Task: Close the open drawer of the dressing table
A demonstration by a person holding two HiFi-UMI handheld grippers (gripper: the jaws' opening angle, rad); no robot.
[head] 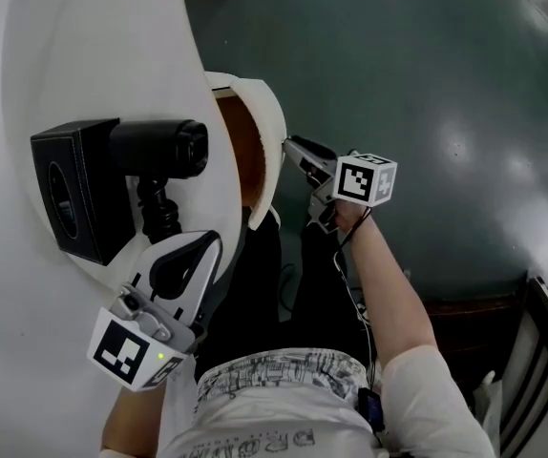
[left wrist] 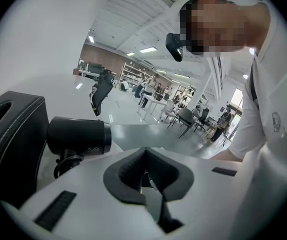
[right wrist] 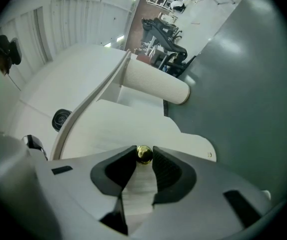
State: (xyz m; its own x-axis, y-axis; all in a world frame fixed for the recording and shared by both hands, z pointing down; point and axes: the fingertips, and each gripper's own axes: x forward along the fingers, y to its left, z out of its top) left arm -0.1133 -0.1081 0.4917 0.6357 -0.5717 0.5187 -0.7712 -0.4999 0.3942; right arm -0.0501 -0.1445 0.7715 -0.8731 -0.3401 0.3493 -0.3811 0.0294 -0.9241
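Right tongs [right wrist: 144, 158] pinched only the small gold ball knob [right wrist: 144, 154] of the white curved drawer [head: 268, 127], left tongs [left wrist: 144, 156] closed empty; a skewed push might slip them off.

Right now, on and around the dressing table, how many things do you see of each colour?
Black: 2 (hair dryer, box)
White: 2 (dressing table, ribbed cylinder)
Gold: 1 (drawer knob)
Total: 5
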